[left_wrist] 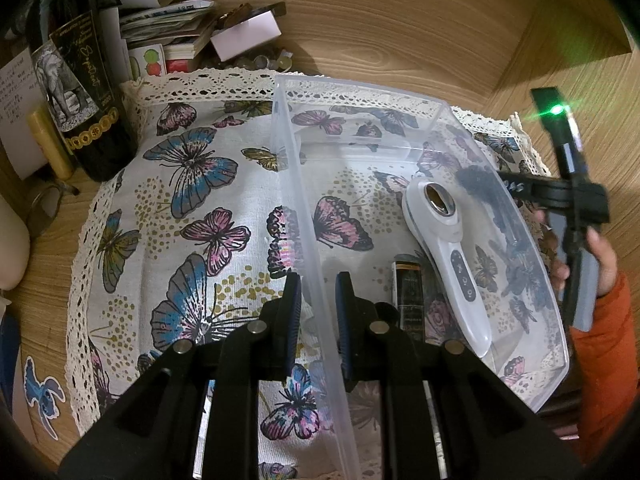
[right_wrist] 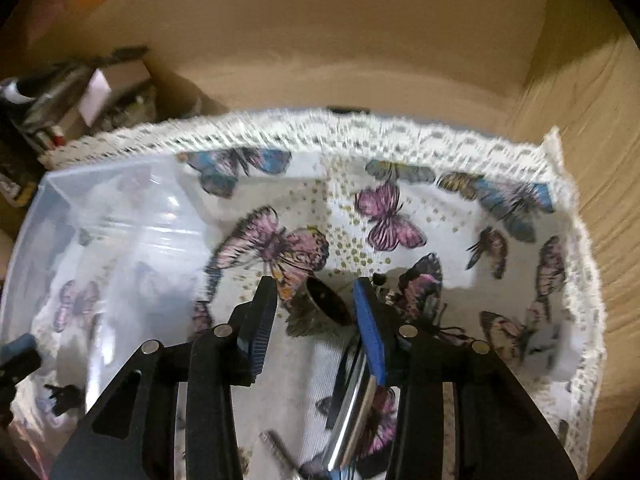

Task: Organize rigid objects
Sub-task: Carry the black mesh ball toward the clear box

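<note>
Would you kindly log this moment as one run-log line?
left gripper: straddling clear bin wall, open | right gripper: open over small dark object | white handheld device: in bin

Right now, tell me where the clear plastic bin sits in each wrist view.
Left wrist: the clear plastic bin fills centre and right; the left gripper straddles its near wall.
Right wrist: the bin is at the left, blurred.
Shared landmark: the butterfly cloth under it.

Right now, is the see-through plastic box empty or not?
Not empty. The clear plastic box holds a white handheld device and a dark cylindrical bottle lying on its floor.
</note>
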`<state>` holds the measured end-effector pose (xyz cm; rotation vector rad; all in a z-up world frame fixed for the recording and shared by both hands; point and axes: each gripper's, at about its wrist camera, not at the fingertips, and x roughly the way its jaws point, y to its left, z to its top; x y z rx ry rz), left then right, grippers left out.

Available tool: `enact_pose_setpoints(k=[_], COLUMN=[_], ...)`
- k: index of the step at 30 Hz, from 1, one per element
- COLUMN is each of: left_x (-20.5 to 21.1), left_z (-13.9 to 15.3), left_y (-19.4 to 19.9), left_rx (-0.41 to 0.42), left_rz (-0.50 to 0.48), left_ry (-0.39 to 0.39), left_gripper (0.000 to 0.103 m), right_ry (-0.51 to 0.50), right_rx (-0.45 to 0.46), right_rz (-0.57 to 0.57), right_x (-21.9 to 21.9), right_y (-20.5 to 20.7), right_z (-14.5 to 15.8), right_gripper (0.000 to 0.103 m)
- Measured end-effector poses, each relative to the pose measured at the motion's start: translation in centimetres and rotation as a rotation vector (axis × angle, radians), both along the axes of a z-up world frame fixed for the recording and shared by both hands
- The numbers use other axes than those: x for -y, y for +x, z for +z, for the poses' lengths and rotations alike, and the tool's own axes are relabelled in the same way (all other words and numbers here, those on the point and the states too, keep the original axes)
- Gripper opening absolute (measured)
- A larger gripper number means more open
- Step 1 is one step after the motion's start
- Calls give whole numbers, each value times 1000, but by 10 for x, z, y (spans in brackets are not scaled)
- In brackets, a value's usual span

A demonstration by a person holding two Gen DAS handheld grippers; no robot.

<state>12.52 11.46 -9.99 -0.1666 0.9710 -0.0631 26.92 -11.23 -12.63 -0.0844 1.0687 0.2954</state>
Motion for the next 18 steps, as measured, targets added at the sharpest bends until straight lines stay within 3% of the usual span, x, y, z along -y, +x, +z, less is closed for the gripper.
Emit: enact_pose_setpoints(k=[8,18], left_x=[-1,-2], left_z=[-1,-1], left_y=[-2,-2], left_rx=[3,4], left_rz=[0,-1], left_ry=[2,3], left_gripper=[16,16], right_ry=[-13,57], right_rx=[20,207], right_rz=[23,59], right_x=[-7,-17], right_y=[-11,-67], right_z=[1,76], right_gripper=[30,30])
